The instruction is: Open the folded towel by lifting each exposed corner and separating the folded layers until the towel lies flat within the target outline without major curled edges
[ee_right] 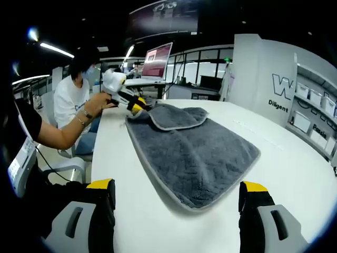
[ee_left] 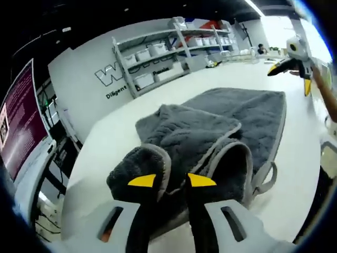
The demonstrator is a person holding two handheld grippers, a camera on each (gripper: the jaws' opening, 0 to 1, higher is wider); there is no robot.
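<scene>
Towel (ee_left: pixel 221 126) corner pinched by left hand-held gripper (ee_left: pixel 171 181)

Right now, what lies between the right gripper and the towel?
In the right gripper view, only bare white table separates the open right gripper from the grey towel.

A dark grey towel (ee_right: pixel 195 153) with pale grey edging lies on a white table (ee_right: pixel 295 158), gripped by yellow-tipped black jaws

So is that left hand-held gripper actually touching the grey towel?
Touching. In the left gripper view, the left hand-held gripper has its jaws closed on a bunched corner of the towel.
</scene>
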